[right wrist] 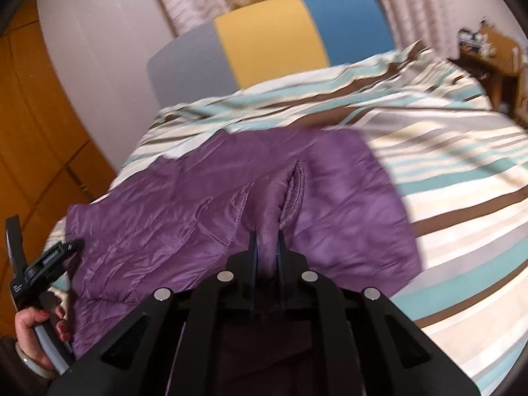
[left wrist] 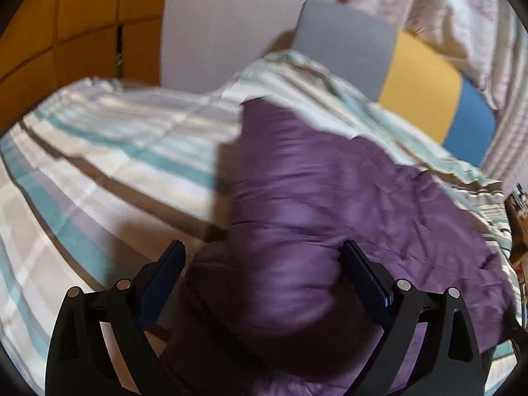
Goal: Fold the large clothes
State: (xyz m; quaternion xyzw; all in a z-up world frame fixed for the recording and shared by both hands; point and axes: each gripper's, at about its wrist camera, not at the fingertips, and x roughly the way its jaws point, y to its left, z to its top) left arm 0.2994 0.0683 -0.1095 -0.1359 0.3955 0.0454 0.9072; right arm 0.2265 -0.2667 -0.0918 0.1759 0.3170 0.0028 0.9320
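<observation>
Tongs on the right are clenched on a ridge of the purple jacket, a pinched fold of its shiny fabric rising between the two pads just below a gathered, elastic-edged opening; how far the fold runs back into the tool is hidden by the black frame. Left tongs stand released, their fingers wide apart and hovering over a rounded bulge of the same jacket, which fills the gap between them, though motion blur leaves it unclear whether either pad touches cloth. From the right wrist view the left tool shows only at the picture's left edge, gripped by a hand whose wrist is cut off at the frame. Both tools tilt downward toward the bed. Spread flat, the jacket lies on the striped bedding, its near hem hidden under the tools. Beyond it stands a grey, yellow and blue headboard, smeared by blur.
</observation>
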